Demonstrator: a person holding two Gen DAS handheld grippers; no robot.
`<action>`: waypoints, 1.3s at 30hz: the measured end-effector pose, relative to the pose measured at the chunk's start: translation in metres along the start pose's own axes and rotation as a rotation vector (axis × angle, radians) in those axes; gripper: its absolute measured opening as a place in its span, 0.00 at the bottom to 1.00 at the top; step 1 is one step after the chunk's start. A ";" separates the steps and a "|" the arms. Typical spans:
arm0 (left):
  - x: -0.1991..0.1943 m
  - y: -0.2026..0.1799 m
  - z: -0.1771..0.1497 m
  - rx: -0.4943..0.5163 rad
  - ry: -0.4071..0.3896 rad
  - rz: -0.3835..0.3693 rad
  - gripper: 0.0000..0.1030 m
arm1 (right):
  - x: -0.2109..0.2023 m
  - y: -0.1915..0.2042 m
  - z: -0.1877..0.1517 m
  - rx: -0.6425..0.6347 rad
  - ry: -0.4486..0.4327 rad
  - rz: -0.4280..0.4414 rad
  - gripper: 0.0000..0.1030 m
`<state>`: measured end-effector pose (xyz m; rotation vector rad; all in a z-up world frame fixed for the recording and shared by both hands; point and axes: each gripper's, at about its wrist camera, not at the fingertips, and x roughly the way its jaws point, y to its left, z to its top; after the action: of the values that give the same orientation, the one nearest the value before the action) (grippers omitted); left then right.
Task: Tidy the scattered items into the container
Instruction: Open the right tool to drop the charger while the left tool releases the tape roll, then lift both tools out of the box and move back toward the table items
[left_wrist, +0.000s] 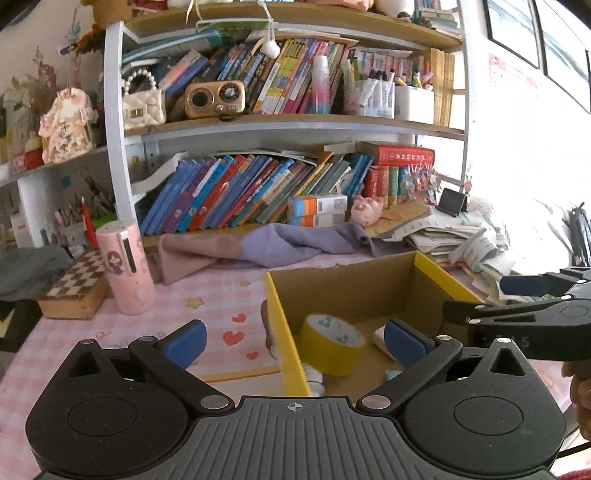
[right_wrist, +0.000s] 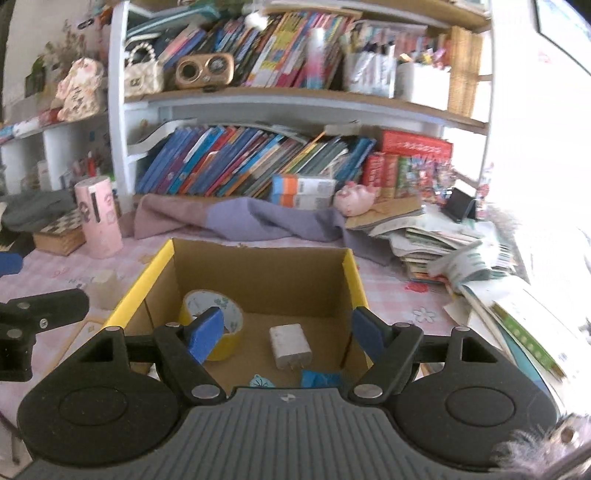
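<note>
Both grippers hang over the pink tablecloth, aimed at the cardboard box with yellow-edged side walls. Left gripper: jaws spread wide, nothing between the blue pads; its left pad sits over the tablecloth, its right pad inside the box line. Right gripper: jaws apart, nothing held, the box floor straight ahead between the pads.

Inside the box: yellow tape roll lying just behind the right gripper's left pad, white charger plug near centre between the pads, a small light-blue piece and a blue scrap at the near edge close to the gripper body.

In the left wrist view a white item lies against the box's left wall, too hidden to identify. A pink cylinder stands ahead-left of the left gripper, a checkered box beside it.
</note>
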<state>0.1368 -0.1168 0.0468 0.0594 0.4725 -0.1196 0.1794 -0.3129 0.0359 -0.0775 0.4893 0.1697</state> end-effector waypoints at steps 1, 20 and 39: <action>-0.003 0.001 -0.002 0.002 -0.002 -0.005 1.00 | -0.003 0.002 -0.002 0.009 -0.006 -0.011 0.73; -0.046 0.042 -0.047 0.025 0.071 -0.057 1.00 | -0.056 0.064 -0.051 0.032 0.065 -0.092 0.79; -0.080 0.090 -0.093 -0.011 0.205 -0.038 1.00 | -0.072 0.136 -0.087 -0.002 0.224 0.011 0.82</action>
<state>0.0355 -0.0112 0.0037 0.0522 0.6796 -0.1489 0.0522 -0.1992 -0.0116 -0.0961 0.7131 0.1728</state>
